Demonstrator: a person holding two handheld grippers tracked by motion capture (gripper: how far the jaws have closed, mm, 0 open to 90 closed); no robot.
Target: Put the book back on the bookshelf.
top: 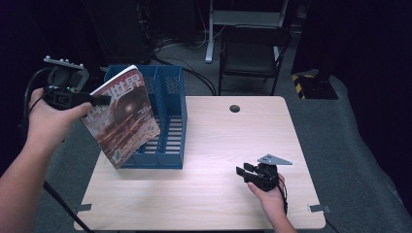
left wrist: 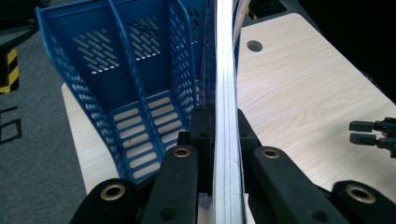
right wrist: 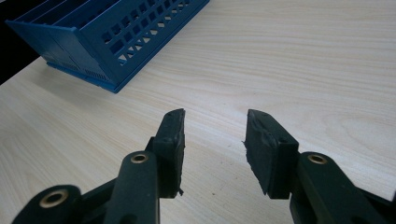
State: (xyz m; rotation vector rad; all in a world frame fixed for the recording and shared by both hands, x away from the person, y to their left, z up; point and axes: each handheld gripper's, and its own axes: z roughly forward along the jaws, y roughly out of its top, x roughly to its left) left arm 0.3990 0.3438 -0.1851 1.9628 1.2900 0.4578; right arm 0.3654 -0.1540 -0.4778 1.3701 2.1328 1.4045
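The left gripper (left wrist: 219, 126) has its jaws clamped on the edge of a magazine (top: 121, 116), held upright in front of the blue file rack (top: 167, 116) at the table's (top: 218, 204) left side. Well apart, the right gripper (top: 247, 171) rests low, jaws parted with nothing between them

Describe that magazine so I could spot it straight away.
Start at the blue file rack on the left part of the wooden table. At its left front, the left hand-held gripper pinches the magazine, tilted in the air. It is the one printed thing: a glossy reddish-brown cover with a sphere and large white characters.
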